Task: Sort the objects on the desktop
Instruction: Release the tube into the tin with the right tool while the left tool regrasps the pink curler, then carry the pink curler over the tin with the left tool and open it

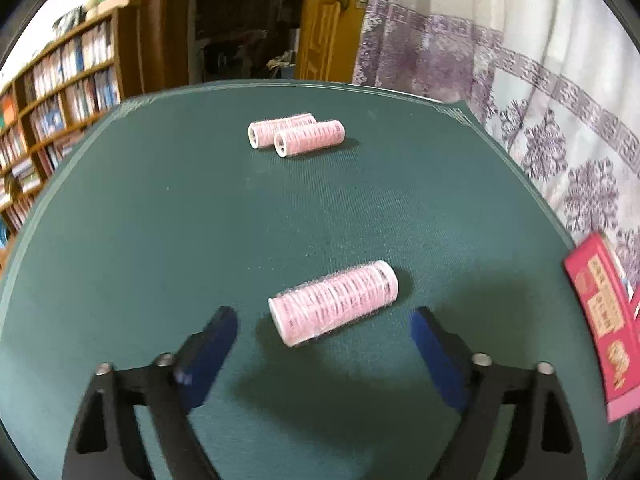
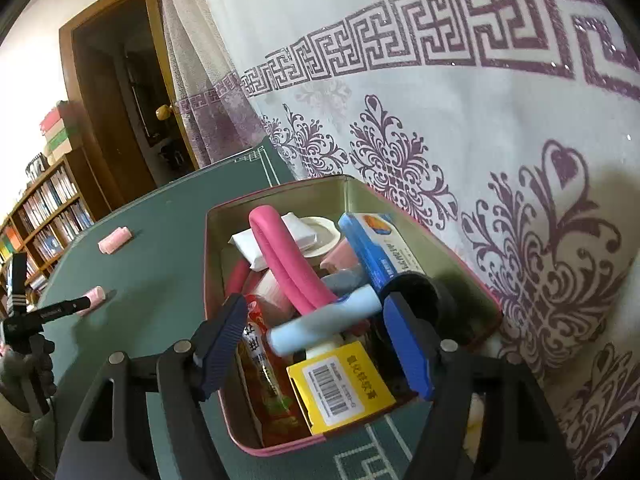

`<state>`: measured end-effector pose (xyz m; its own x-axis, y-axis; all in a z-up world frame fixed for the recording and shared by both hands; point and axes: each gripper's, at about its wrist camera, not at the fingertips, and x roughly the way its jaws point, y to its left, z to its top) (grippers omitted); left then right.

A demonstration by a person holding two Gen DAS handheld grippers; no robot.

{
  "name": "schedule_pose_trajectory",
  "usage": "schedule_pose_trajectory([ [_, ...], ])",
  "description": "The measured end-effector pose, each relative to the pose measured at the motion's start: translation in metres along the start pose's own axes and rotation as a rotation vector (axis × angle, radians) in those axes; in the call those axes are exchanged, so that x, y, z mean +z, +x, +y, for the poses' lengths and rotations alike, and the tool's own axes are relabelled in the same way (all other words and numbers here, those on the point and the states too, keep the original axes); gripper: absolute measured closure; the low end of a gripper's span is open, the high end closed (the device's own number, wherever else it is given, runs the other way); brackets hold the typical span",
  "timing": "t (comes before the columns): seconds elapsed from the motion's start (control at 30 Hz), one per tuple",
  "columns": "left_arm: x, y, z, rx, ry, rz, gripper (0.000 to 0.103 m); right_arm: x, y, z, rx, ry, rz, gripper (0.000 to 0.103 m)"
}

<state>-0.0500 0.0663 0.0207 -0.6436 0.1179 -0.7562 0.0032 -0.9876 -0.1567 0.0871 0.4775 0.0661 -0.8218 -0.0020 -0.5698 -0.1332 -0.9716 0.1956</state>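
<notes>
Left wrist view. Bookshelf (image 1: 56, 92) at far left, behind the green table mat (image 1: 160, 240). The left gripper (image 1: 324, 320) points down at the mat with its jaws spread wide; the blue fingers (image 1: 212, 344) stand clear on both sides of a pink hair roller (image 1: 334, 302) that lies on its side on the mat, tilted, just ahead of and between the fingertips. Neither pad touches it; nothing is gripped. Two more pink rollers (image 1: 296, 134) lie side by side, touching, near the far edge of the mat, well apart from the near one. A red lid or card (image 1: 600, 320) with printed labels lies at the right edge. White curtain with purple pattern (image 1: 540, 120) hangs behind.

Right wrist view. At far left, a gloved hand (image 2: 24, 376) and the other gripper's black frame, its tip beside a pink roller (image 2: 93, 296) on the mat. Another roller (image 2: 115, 239) lies further back. The right gripper (image 2: 320, 312) hovers over a red-rimmed tin box (image 2: 216, 216), jaws fairly wide open and gripping nothing. The box is crowded: pink foam rollers (image 2: 280, 252), a light blue tube (image 2: 320, 320), a yellow barcoded packet (image 2: 340, 388), a blue and white carton (image 2: 380, 248), a snack sachet (image 2: 264, 368).
</notes>
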Motion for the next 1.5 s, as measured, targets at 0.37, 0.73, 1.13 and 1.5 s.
schedule_pose_trajectory([
  [0.37,0.01,0.029,-0.017,0.146,-0.032,0.026,0.012,-0.002,0.002,-0.004,0.008,0.019,-0.012,0.025],
  [0.73,0.015,0.022,-0.041,0.115,0.077,-0.012,0.029,-0.006,0.003,0.004,0.025,-0.023,-0.006,0.025],
  [1.13,0.034,-0.011,-0.164,-0.149,0.262,-0.077,0.029,-0.008,0.004,0.011,0.067,-0.028,0.0,0.025],
  [1.5,0.043,-0.015,-0.281,-0.314,0.395,-0.091,0.029,-0.009,0.003,0.008,0.08,-0.026,-0.004,0.025],
])
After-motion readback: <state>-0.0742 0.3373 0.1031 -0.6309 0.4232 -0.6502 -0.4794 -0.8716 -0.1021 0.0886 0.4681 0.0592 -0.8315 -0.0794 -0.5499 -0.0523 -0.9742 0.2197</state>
